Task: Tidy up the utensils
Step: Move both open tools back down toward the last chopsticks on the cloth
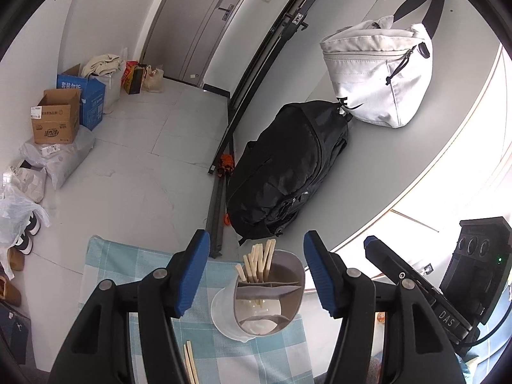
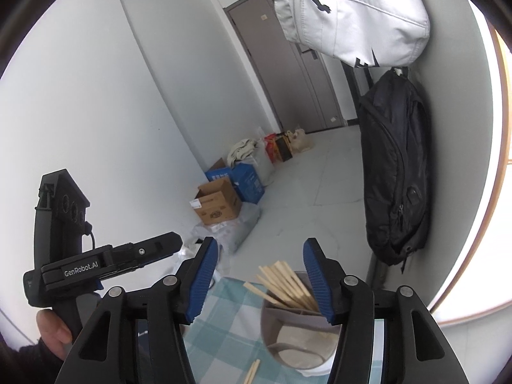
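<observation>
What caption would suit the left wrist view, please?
Open left tool above a divided holder of chopsticks; loose chopsticks lie on checked cloth.

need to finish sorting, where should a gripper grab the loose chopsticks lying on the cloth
Grip the loose chopsticks across their narrow width near mid-length, coming from above. They lie flat and side by side on the checked cloth, so only a top-down pinch fits; both grippers are open.

Place: home entryway
Signs: door (image 2: 288, 64); boxes (image 2: 220, 204) and shoes (image 1: 25, 240) near the door; backpack (image 1: 288, 172)
</observation>
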A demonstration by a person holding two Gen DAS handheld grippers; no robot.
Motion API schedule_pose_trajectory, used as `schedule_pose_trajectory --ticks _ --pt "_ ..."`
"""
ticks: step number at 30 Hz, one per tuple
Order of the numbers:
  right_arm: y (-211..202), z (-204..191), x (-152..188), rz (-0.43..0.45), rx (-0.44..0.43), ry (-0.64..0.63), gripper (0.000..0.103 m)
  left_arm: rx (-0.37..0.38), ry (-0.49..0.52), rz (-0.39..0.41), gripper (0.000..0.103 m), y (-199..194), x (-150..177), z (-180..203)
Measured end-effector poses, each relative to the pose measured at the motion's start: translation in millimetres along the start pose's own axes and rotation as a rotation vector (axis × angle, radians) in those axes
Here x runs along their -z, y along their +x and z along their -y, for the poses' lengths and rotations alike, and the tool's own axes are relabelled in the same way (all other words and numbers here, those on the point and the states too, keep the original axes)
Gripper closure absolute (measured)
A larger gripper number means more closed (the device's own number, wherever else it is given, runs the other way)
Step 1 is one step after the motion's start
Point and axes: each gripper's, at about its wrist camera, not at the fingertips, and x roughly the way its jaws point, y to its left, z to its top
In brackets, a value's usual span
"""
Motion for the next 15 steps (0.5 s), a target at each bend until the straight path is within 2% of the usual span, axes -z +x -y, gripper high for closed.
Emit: schedule_pose_trajectory --ticks 3,7,13,15 --pt "-9 -8 3 0.01 -0.004 -0.005 0.046 0.001 0.006 0.009 0.046 -9 2 1" --pt "-20 -18 8 0.021 -0.006 -0.015 0.043 -0.002 0.007 0.037 0.034 -23 8 2" --pt "-34 -32 23 0.03 -0.007 -0.033 0.039 -0.015 0.01 0.06 0.032 -38 19 -5" --pt "-37 -35 31 0.029 -0.006 -0.031 0.037 -0.031 0.012 0.061 0.028 -40 24 -8"
